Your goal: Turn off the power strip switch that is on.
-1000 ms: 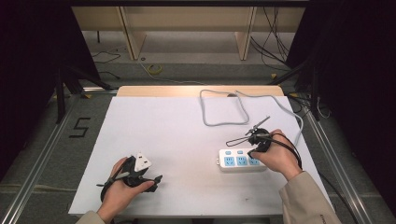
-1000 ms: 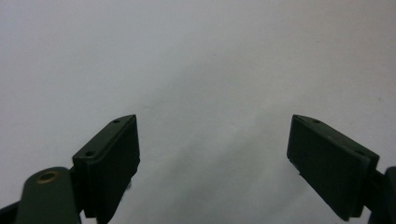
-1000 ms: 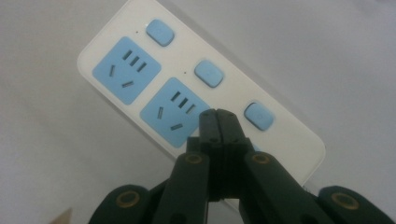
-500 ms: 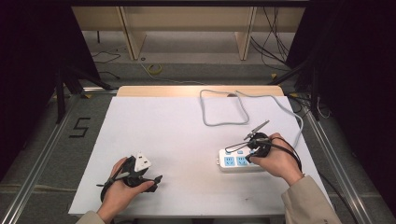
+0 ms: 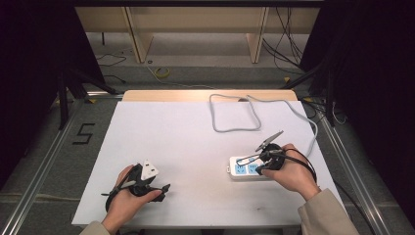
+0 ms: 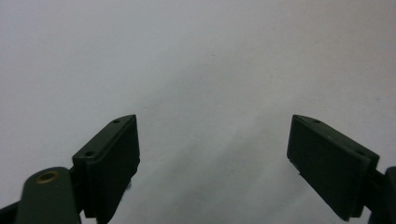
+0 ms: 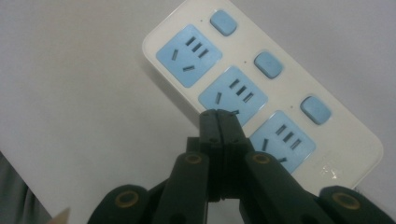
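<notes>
A white power strip (image 7: 261, 88) with three blue sockets and three blue buttons lies at the table's front right (image 5: 242, 170). Its grey cable (image 5: 235, 117) loops toward the back of the table. My right gripper (image 7: 218, 115) is shut with nothing between its jaws, and its tips hover over the lower edge of the middle socket. In the high view the right gripper (image 5: 260, 165) sits above the strip's right half. My left gripper (image 6: 212, 163) is open over bare white table, held low at the front left (image 5: 161, 190).
The white table top (image 5: 195, 142) has a wooden strip along its far edge. Metal rails run along both sides, and a "5" mark (image 5: 84, 133) is on the floor to the left. Loose cables lie on the floor behind the table.
My right gripper has slid a little toward the person, settling lower over the power strip. The left gripper and the strip have stayed put.
</notes>
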Demonstrator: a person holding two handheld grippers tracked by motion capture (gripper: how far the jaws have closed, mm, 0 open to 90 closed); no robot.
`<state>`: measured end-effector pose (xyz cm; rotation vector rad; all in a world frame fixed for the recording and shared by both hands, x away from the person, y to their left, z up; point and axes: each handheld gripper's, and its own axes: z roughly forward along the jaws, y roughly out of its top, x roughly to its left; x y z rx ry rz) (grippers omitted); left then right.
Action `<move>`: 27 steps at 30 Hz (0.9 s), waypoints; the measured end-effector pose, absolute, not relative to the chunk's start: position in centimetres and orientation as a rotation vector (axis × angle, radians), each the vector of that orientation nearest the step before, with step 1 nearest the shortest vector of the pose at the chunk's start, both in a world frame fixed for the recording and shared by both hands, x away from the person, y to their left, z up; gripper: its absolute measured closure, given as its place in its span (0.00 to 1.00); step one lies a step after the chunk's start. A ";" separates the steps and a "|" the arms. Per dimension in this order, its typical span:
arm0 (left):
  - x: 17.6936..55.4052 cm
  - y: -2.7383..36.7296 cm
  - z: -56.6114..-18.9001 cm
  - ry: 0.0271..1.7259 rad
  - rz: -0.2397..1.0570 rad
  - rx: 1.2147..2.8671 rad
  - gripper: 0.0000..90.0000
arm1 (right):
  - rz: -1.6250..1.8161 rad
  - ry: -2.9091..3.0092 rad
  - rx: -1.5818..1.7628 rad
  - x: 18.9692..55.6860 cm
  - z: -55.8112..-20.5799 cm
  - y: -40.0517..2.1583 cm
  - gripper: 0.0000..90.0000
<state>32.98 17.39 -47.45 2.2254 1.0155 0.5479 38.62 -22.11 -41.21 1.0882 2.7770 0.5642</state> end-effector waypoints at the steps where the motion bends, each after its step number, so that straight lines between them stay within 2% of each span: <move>1: 33.0 17.4 -47.5 1.016 0.548 2.225 0.19 | 0.564 2.777 1.088 38.6 -41.2 -22.1 1.00; 27: 33.0 17.3 -47.5 1.014 0.547 2.228 0.19 | 0.602 2.826 1.029 36.9 -41.8 -21.9 0.97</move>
